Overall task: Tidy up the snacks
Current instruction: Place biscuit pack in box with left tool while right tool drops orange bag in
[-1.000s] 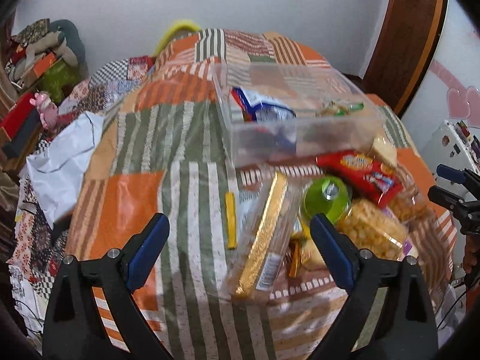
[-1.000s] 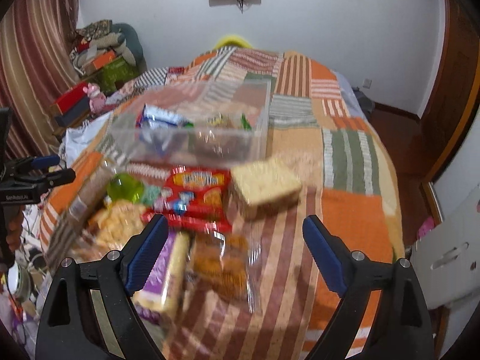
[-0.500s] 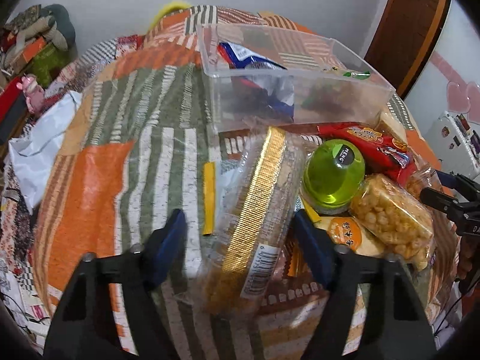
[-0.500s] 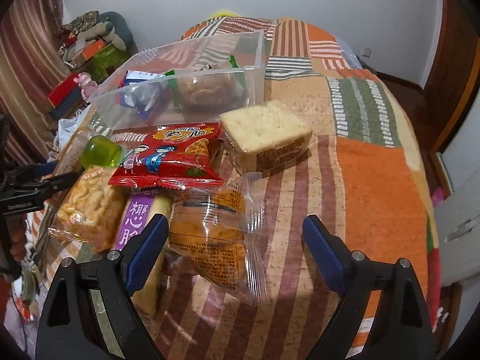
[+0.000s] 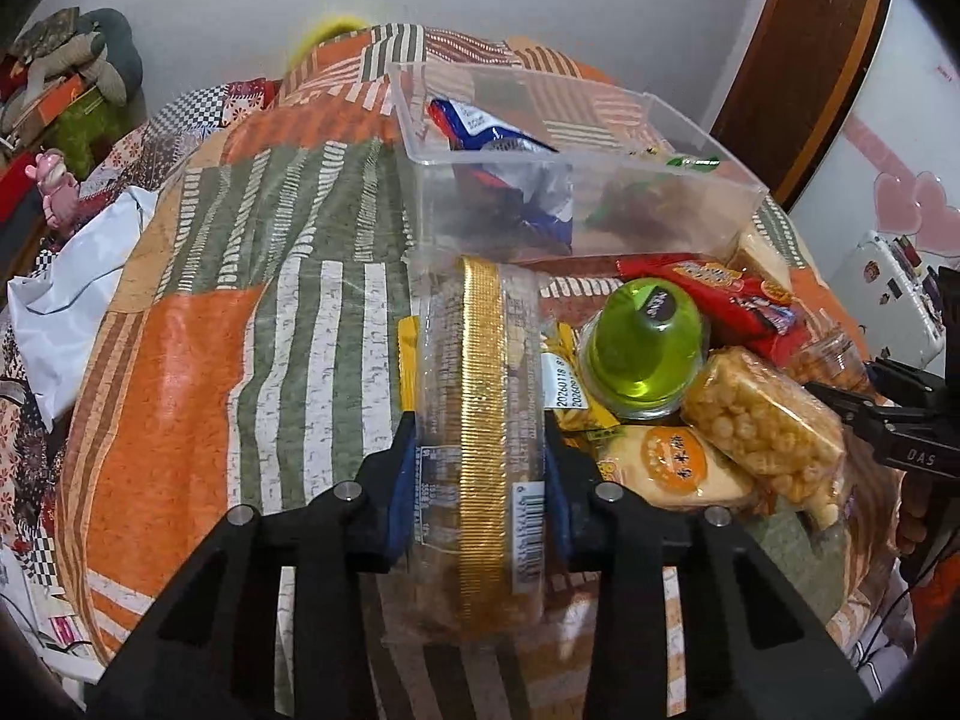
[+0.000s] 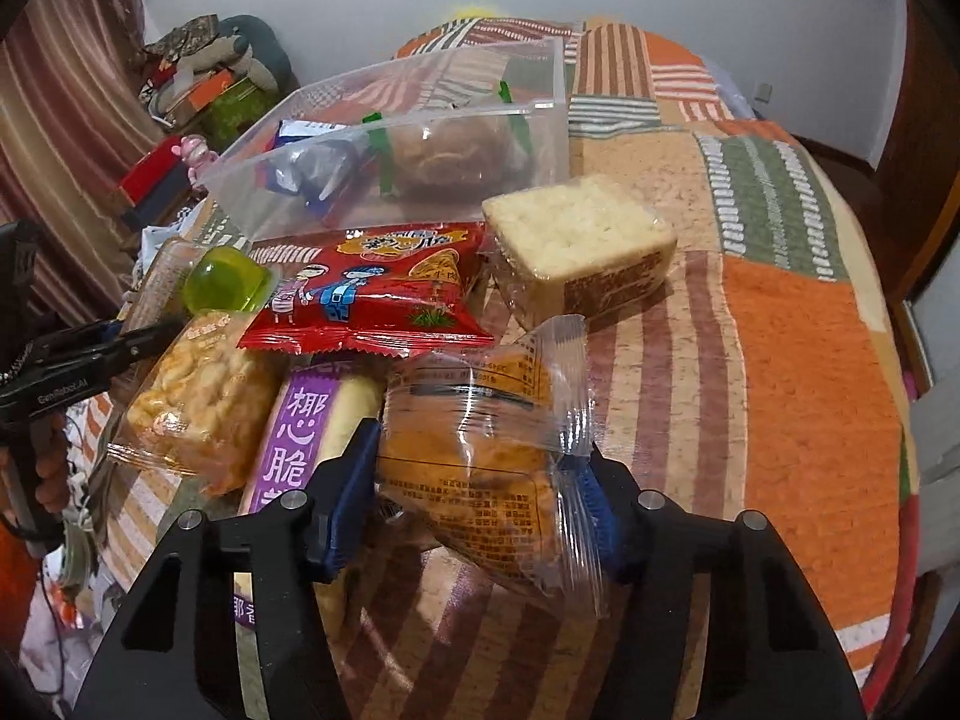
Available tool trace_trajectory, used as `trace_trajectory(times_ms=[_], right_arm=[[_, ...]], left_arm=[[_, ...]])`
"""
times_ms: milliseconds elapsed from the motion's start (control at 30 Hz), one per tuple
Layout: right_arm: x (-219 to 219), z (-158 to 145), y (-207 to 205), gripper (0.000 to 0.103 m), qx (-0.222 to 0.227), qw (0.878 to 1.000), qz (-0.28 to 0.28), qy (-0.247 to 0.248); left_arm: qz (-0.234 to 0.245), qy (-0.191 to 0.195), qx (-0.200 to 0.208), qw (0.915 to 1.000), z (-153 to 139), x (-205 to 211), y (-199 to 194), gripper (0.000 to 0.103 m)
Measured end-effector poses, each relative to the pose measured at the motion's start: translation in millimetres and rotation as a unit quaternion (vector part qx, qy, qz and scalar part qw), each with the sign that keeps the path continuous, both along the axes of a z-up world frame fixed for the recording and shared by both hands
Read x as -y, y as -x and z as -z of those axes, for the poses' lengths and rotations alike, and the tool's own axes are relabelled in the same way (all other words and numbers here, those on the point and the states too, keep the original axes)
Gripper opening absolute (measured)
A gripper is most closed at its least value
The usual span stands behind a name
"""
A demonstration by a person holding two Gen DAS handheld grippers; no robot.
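Since each claw is already clenched on a pack at the lower middle of its frame, the left claw [image 5: 480, 480] on the long clear gold-banded biscuit tray [image 5: 483, 420] and the right claw [image 6: 474, 480] on the clear-wrapped orange pastry packet [image 6: 480, 462], lift both gently and steadily toward the clear plastic bin [image 5: 600, 204] at upper centre. Half a second ago both claws stood wide open around these packs on the bed.
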State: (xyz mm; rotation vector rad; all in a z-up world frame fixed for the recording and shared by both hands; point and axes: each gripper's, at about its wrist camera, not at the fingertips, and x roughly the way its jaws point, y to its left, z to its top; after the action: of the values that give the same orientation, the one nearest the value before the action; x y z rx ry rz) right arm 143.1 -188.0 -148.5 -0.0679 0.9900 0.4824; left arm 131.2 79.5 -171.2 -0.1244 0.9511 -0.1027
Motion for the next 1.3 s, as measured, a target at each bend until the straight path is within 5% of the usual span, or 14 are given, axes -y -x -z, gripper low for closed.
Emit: trace_trajectory(times_ms=[600, 933, 1300], right_arm=[[27, -52, 6, 0.051, 0.063, 0.997, 0.027, -0.029], [7, -89, -10, 0.051, 0.118, 0.991, 0.016, -0.058], [-30, -104, -51, 0.051, 0.138, 0.987, 0.005, -0.084]], left_arm=[[-0.021, 0.007, 0.059, 0.9980, -50, -13, 2, 0.034], [-0.027, 0.018, 0.104, 0.9940, -93, -16, -21, 0.034], [-0.034, 0.012, 0.111, 0.9931, -109, -18, -69, 0.034]])
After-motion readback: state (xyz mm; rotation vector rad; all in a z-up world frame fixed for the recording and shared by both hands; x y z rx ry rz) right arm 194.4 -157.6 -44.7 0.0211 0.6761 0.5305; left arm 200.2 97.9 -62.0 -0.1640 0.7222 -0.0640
